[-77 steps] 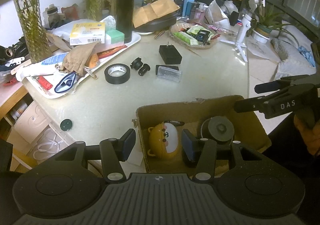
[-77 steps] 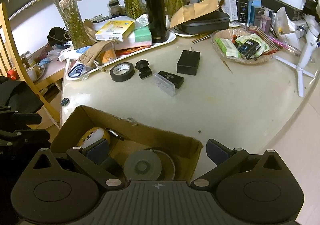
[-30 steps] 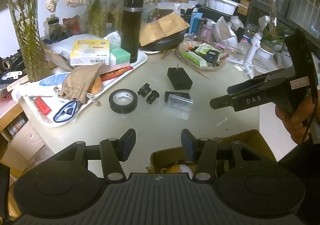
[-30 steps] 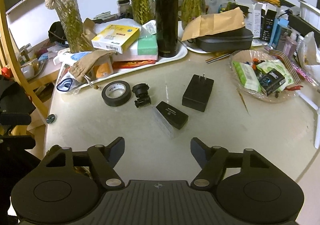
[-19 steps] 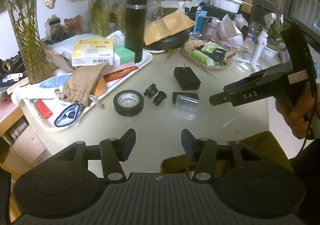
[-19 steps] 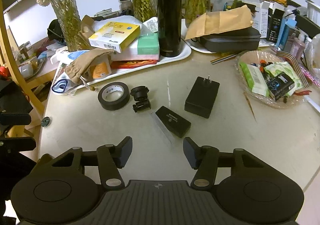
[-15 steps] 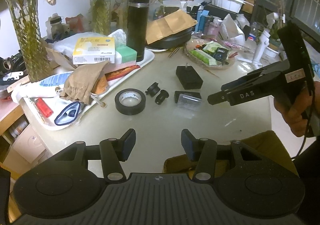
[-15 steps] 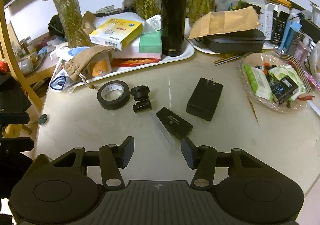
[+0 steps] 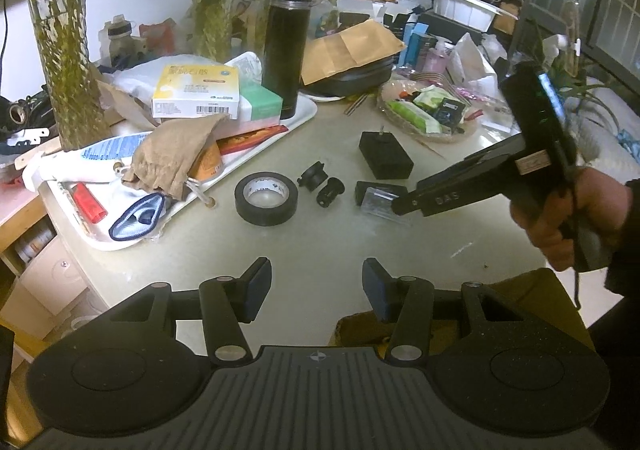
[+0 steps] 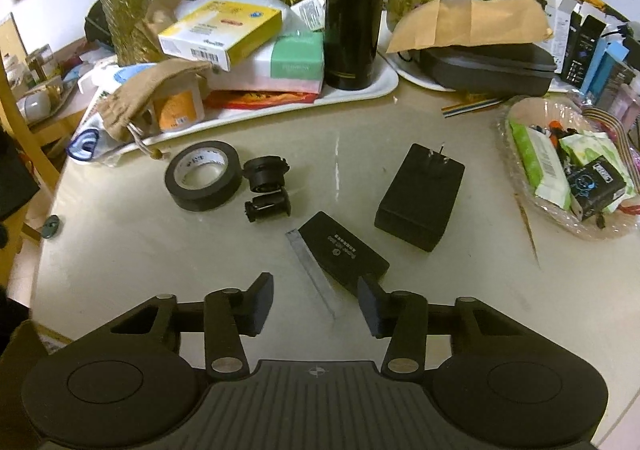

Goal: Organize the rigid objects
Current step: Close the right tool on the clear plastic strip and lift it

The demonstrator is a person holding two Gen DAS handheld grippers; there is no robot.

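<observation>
Right gripper point(image 10: 315, 304) has just been closing, nothing pinched yet, hovering over the small black case point(image 10: 343, 250) lying flat on the counter point(image 10: 120, 250). Reckon I should straddle its narrow sides squarely before squeezing. Left gripper point(image 9: 316, 292) idles, unclenched.

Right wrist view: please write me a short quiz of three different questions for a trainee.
1. True or false: the black tape roll lies on the white tray.
2. Which stands on the tray? A) black flask B) plug adapter
3. Fill in: the right gripper is ___ and holds nothing.

Key: 1 false, it lies on the table; 2 A; 3 open.
</observation>
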